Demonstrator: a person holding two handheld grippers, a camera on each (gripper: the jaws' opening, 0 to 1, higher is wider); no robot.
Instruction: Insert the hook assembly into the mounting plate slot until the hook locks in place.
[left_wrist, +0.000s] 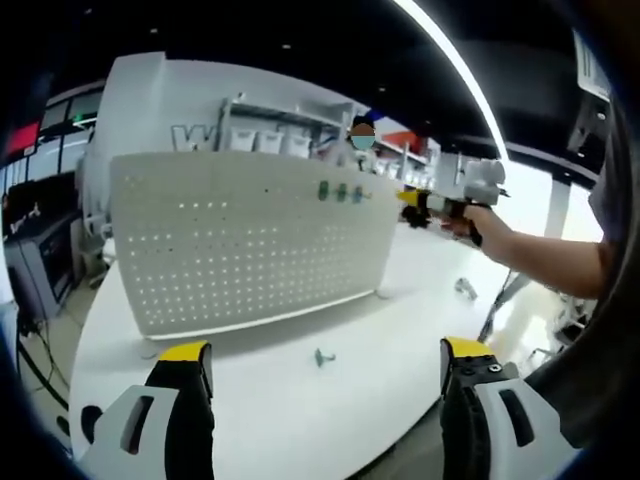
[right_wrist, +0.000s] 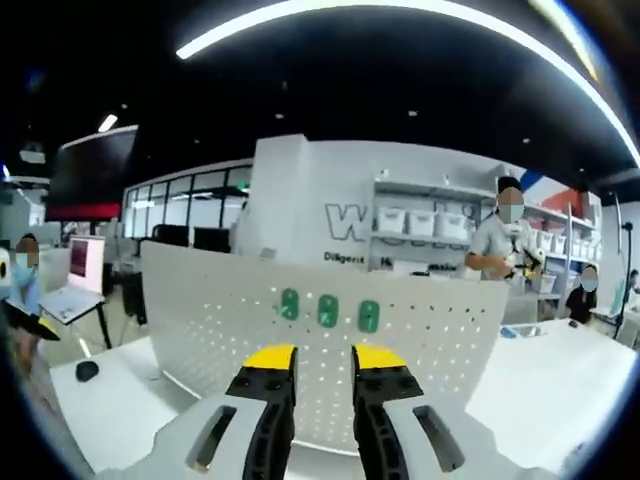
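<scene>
The left gripper (left_wrist: 325, 365), grey-bodied with black fingers capped in yellow, had its jaws spread wide apart with nothing between them. In the left gripper view the right gripper (left_wrist: 420, 204) was held out at the end of the person's bare forearm (left_wrist: 545, 258). The right gripper's yellow-tipped fingers (right_wrist: 270, 358) stood close together, a narrow gap between them.
</scene>
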